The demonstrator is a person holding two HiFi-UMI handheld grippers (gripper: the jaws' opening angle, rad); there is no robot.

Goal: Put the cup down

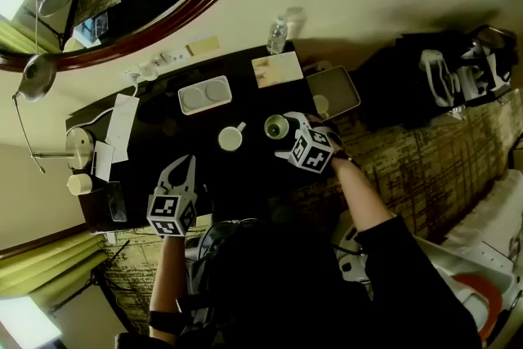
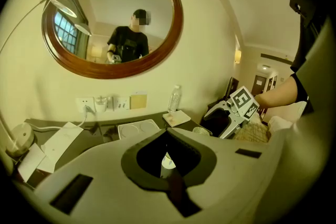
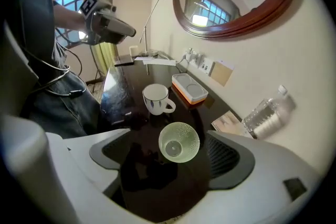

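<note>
A small green glass cup stands upright on the dark table, between the jaws of my right gripper. The jaws stand wide open on either side, with a gap between each pad and the cup. In the head view the cup sits just beyond the right gripper. A white mug stands to its left. My left gripper hovers over the table's near left part, shut and holding nothing; in its own view the left gripper points toward the mug.
A white two-well tray, a booklet and a water bottle lie along the wall. A metal tray sits at the table's right end. Papers, a phone and a lamp base crowd the left end.
</note>
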